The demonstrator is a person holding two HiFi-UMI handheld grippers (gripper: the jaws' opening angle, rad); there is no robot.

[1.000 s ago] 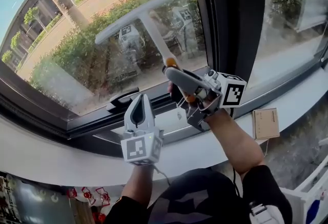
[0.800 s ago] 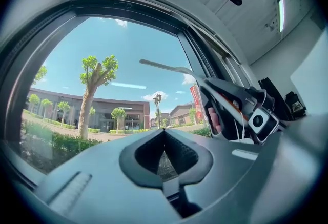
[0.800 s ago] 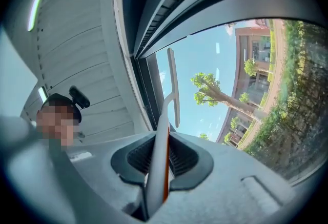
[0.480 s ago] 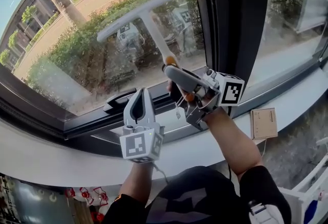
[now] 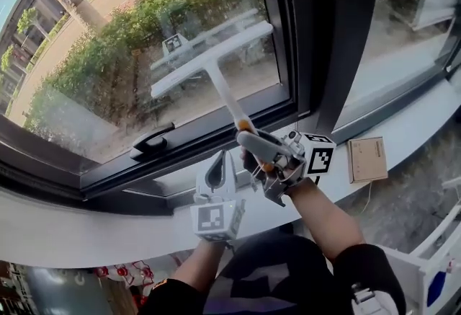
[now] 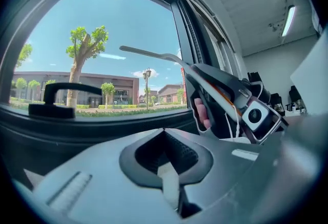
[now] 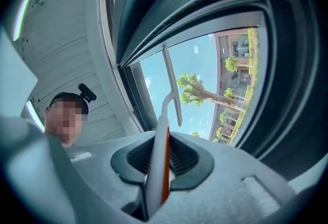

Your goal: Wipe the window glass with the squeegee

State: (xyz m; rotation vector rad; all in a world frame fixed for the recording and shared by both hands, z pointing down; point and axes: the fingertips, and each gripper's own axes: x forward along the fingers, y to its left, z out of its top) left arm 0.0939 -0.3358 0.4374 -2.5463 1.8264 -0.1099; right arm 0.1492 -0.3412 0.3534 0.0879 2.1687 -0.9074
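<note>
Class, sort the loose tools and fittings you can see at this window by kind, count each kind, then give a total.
Tongs: 2, the left tongs and the right tongs
Squeegee: 1
Window handle: 1
Flat brown box: 1
Total: 5

Grey two-jaw left gripper [image 5: 219, 164] pointing up, jaws closed together on nothing, bare left forearm [image 5: 196, 263] below, grey right gripper [image 5: 253, 140] just beside and higher, jaws clamped on slim white squeegee handle [image 5: 223, 101], bare right forearm [image 5: 322, 216] angled down-right
</note>
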